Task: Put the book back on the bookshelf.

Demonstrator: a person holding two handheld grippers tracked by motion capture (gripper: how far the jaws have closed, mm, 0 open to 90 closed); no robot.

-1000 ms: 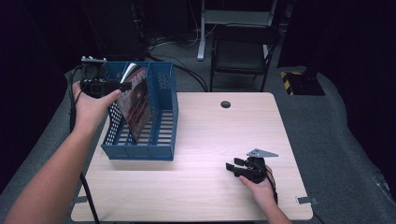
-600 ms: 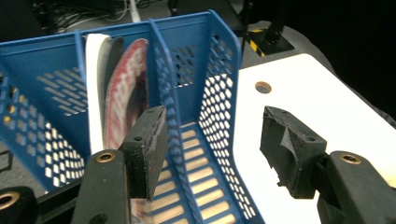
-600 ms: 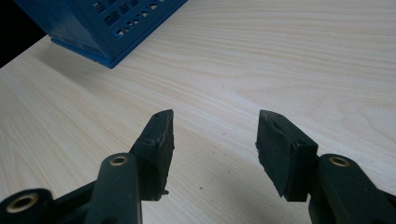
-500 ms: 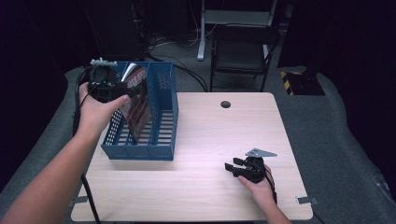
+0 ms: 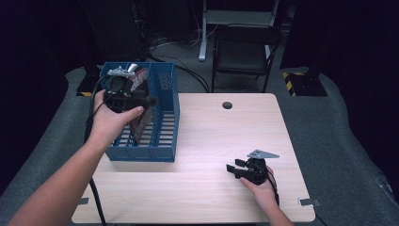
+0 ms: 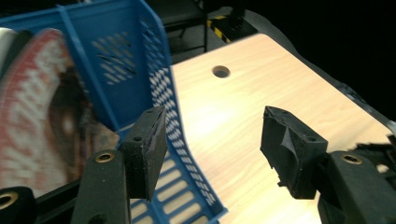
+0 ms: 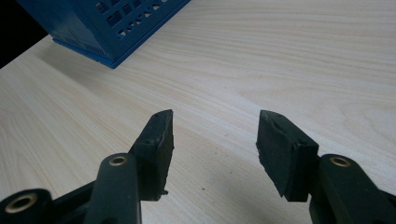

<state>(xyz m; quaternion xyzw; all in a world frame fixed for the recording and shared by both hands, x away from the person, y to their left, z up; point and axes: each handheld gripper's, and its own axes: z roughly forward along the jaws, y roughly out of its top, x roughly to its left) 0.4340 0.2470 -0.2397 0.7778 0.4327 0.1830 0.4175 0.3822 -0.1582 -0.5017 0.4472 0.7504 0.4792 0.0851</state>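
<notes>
A blue slotted file rack (image 5: 165,101) stands on the left part of the wooden table (image 5: 221,136). A magazine with a red and brown cover (image 5: 141,123) stands on edge inside it. My left gripper (image 5: 151,101) hovers over the rack, held level and pointing right, its jaws open with nothing between them. In the left gripper view the magazine (image 6: 42,116) lies left of the left gripper (image 6: 210,135), outside the jaws, with the rack's wall (image 6: 121,70) behind. My right gripper (image 5: 231,169) rests low over the table's front right, open and empty; the right gripper (image 7: 215,135) faces bare wood and a corner of the rack (image 7: 107,23).
A round cable hole (image 5: 227,105) sits near the table's far edge. A dark chair (image 5: 244,52) and floor cables stand beyond the table. A black cable trails from the left gripper down past the table's left edge. Bare tabletop stretches between the rack and the right gripper.
The left hand has moved right, from the rack's left edge to over its middle. The magazine now stands more upright, partly behind the hand. The right gripper has stayed put.
</notes>
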